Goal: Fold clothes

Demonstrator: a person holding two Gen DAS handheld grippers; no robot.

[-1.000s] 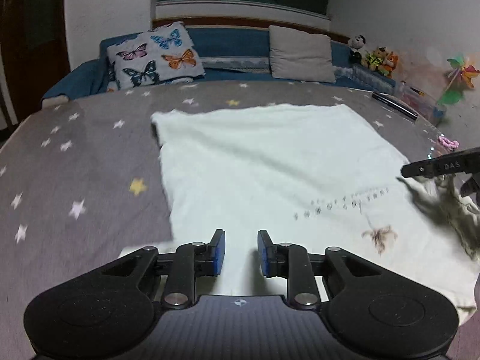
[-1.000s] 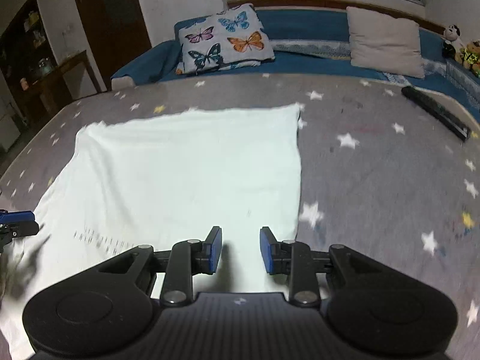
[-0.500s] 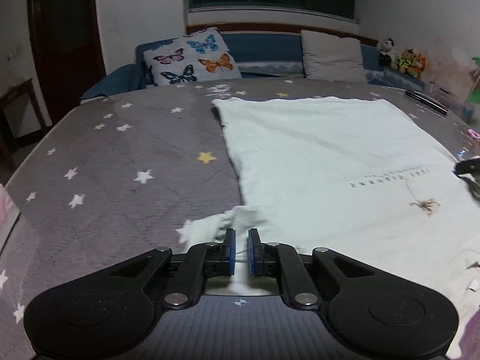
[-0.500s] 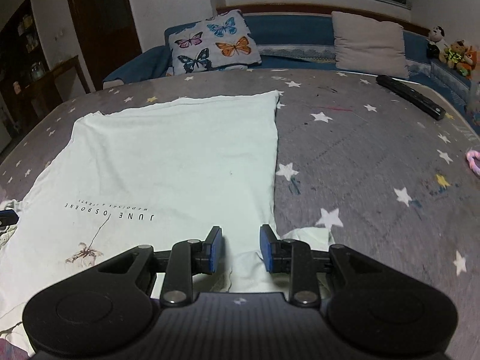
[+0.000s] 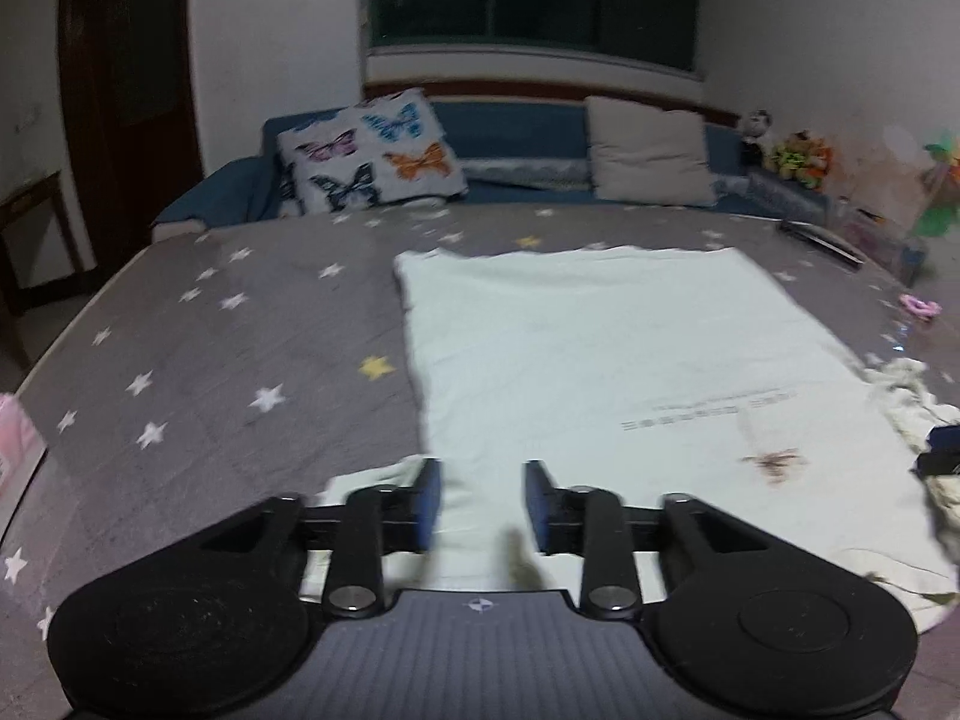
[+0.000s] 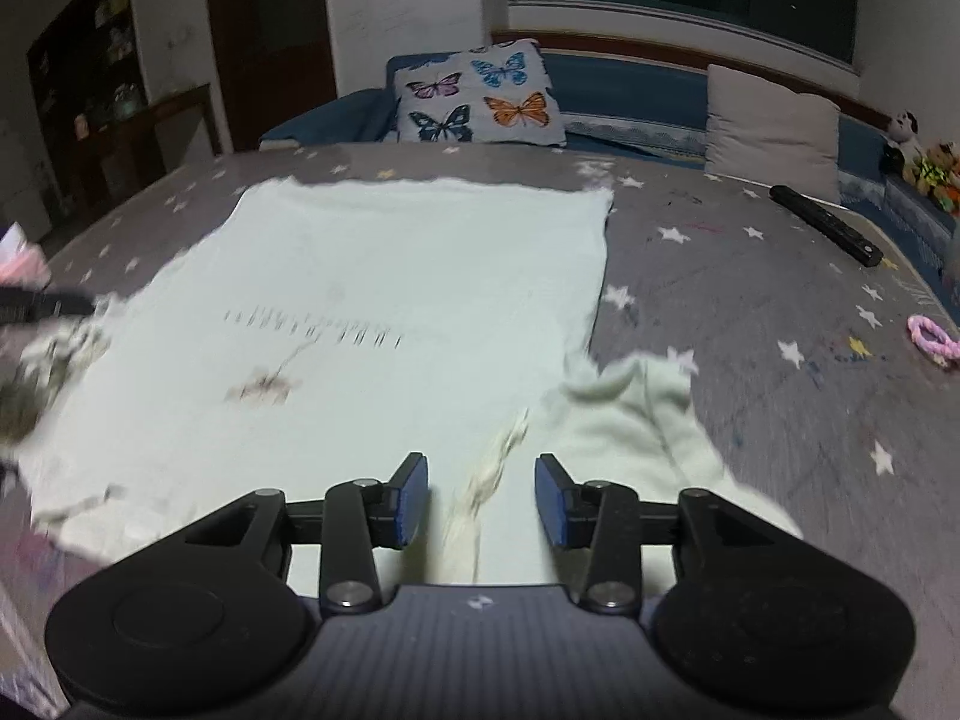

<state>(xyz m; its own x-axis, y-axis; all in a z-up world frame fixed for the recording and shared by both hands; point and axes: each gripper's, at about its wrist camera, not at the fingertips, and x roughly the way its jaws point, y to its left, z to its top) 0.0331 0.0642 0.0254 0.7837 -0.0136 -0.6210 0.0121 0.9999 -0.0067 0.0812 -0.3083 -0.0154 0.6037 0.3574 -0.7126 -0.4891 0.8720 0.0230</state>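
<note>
A pale white T-shirt with a line of small print and a small brown motif lies spread flat on the grey star-patterned bed cover. It also shows in the right wrist view. My left gripper is open and empty above the shirt's near left shoulder, by the left sleeve. My right gripper is open and empty above the near right shoulder, with the rumpled right sleeve just beyond it. Each gripper's tip shows at the edge of the other's view.
A butterfly pillow and a beige pillow lean on the blue headboard. A black remote and a pink hair tie lie on the bed's right side. Plush toys sit at the far right.
Both grippers have opened wider; the left one was nearly shut half a second ago. Both have risen and pulled back over the shirt's near edge. The right sleeve now lies rumpled.
</note>
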